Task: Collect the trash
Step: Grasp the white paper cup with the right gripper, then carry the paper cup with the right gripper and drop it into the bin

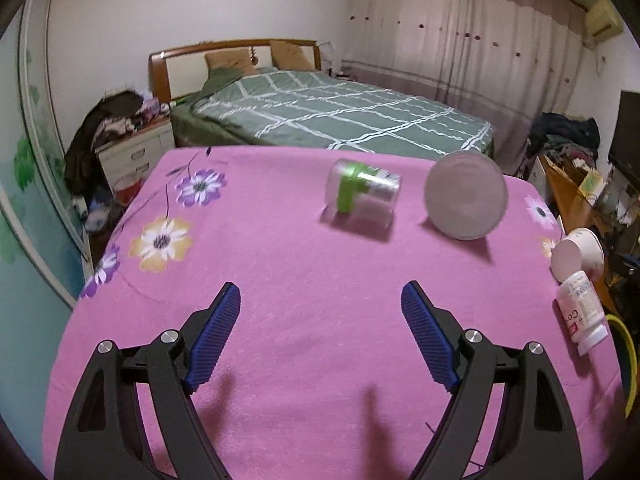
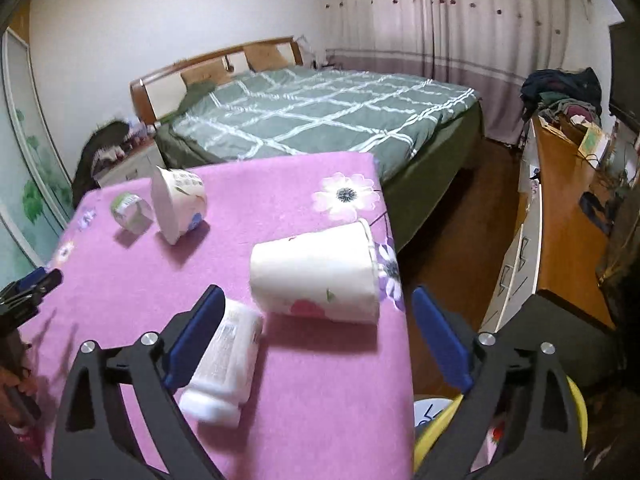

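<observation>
A pink flowered cloth covers the table (image 1: 280,248). In the left wrist view a clear jar with a green band (image 1: 362,192) lies on its side beside a round plastic tub (image 1: 466,196). My left gripper (image 1: 320,304) hangs open over bare cloth short of both. At the table's right edge lie a paper cup (image 1: 578,254) and a white bottle (image 1: 582,312). In the right wrist view the paper cup (image 2: 316,272) lies on its side just ahead of my open right gripper (image 2: 318,294). The white bottle (image 2: 224,364) lies against the inside of the left finger, not gripped. The tub (image 2: 178,204) and the jar (image 2: 132,212) lie farther back.
A yellow-rimmed bin (image 2: 440,420) stands below the table's right edge, also seen as a yellow rim (image 1: 628,356). The left gripper's tip (image 2: 32,284) and a hand (image 2: 16,392) show at the left. Behind are a green bed (image 1: 340,116), a nightstand (image 1: 132,156) and a wooden desk (image 2: 568,232).
</observation>
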